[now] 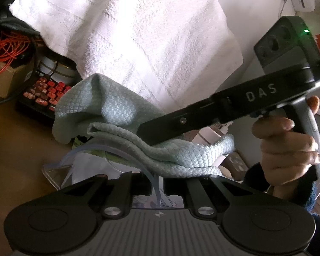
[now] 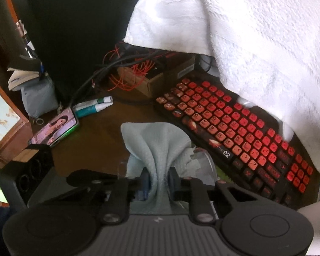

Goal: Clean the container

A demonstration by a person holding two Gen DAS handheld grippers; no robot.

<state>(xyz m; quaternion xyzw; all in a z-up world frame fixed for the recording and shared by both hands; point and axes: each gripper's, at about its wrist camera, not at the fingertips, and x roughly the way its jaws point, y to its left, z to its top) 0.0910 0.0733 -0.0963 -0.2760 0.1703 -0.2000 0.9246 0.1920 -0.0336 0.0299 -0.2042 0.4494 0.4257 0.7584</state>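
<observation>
The right gripper is clamped on a bunched pale-green cloth, and the left gripper is closed on the rim of the clear plastic container, which stands near the front edge of the brown desk. To wipe well, I would keep the container pinned steady and press the cloth flat along its inner wall (short strokes, not a bunched dab). A red-keyed keyboard lies just behind, a phone sits further left, and a white towel hangs over the back.
</observation>
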